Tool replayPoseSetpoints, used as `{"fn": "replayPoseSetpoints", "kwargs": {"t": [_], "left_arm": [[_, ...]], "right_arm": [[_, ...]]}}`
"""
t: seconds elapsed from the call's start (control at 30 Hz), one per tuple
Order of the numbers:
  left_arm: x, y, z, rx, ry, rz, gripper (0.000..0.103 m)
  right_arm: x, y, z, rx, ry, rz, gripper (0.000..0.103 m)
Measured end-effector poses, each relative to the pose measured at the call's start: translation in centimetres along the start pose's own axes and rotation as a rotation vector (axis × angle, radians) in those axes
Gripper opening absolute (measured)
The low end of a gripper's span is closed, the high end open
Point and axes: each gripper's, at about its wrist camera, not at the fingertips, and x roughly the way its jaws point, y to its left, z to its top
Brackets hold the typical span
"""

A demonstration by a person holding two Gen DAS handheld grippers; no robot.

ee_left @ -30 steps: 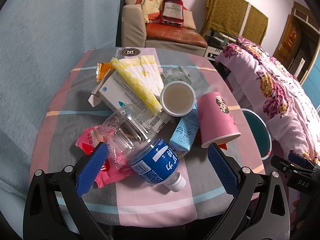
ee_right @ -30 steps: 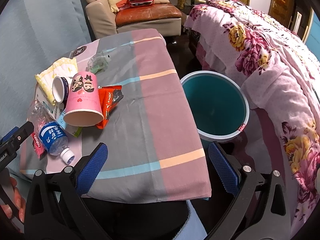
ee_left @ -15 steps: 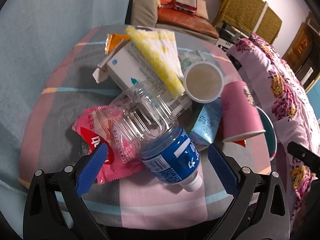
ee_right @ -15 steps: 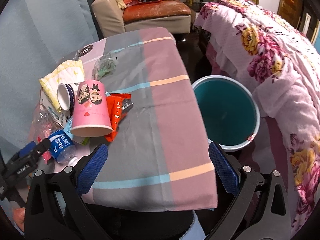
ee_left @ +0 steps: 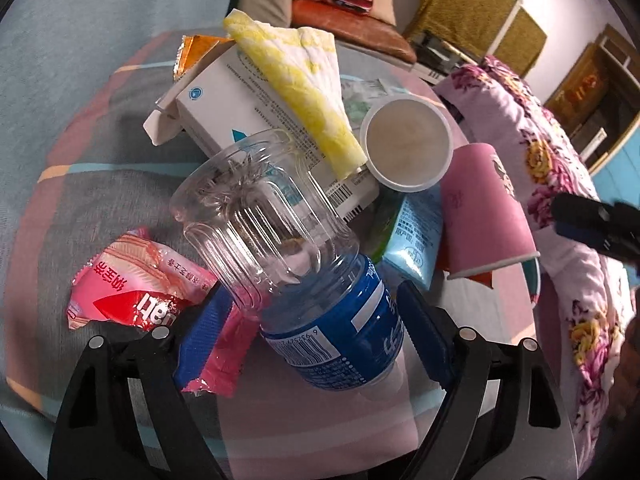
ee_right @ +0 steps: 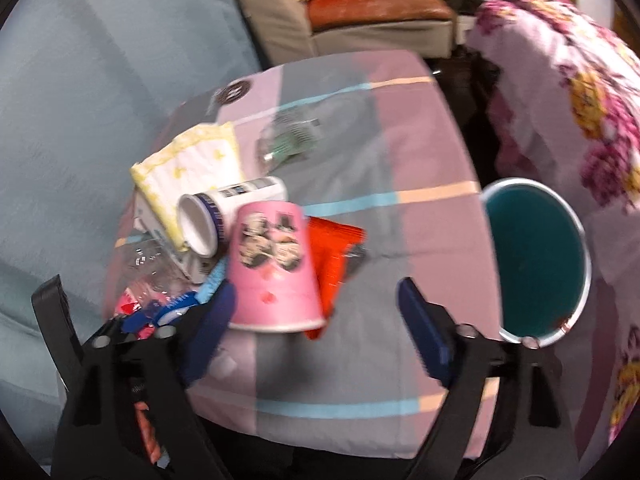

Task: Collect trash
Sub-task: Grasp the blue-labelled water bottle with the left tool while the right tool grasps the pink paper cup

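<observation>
Left gripper [ee_left: 312,328] now advanced, bottle [ee_left: 304,264] between its jaws.

Both views are dim indoor shots with a cool blue-purple cast, and black fisheye corners bend the bench [ee_left: 92,208] edges. The left wrist view is mostly sharp; highlights glint on the clear bottle [ee_left: 280,240], which throws a soft shadow on the cloth to its left. The right wrist view is smeared with motion blur: the cup [ee_right: 276,264] print and the bucket [ee_right: 576,236] rim beside it look soft.
</observation>
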Motion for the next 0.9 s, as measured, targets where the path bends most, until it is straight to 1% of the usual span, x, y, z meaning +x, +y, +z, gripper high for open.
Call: {"fn": "replayPoseSetpoints", "kwargs": {"t": [0.13,0.3,0.33,0.37,0.4,0.47,0.53,0.77,0.9], "left_arm": [[-0.2,0.9,-0.2,-0.015,0.004,-0.019,0.086],[0.0,1.2,-0.1,-0.02,0.01,-0.024,0.086],[0.1,1.2,0.0,-0.028,0.016,-0.028,0.087],[0.3,1.4,0.2,-0.037,0.022,-0.034,0.087],[0.5,1.5,0.1,-0.046,0.028,-0.044,0.087],[0.3,1.6,0.1,-0.047,0.024,-0.046,0.082],[-0.3,1.4,0.1,-0.028,0.009,-0.023,0.08],[-3.6,1.5,0.3,0.026,-0.04,0.002,0.08],[-5.5,0.6,0.9,0.052,-0.063,0.004,0.08]], "right_arm": [[2.7,1.3,1.2,-0.033,0.062,0.0,0.077],[5.2,2.2,1.4,-0.046,0.121,0.008,0.076],[5.5,2.3,1.2,-0.049,0.128,0.014,0.073],[5.6,2.5,1.1,-0.056,0.131,0.018,0.059],[5.7,2.5,0.9,-0.056,0.136,0.024,0.058],[5.2,2.6,0.6,-0.055,0.122,0.029,0.056],[4.6,2.5,0.4,-0.052,0.108,0.046,0.056],[1.4,1.1,0.3,-0.023,0.036,0.097,0.056],[-0.5,-0.5,0.1,0.003,-0.015,0.114,0.056]]}}
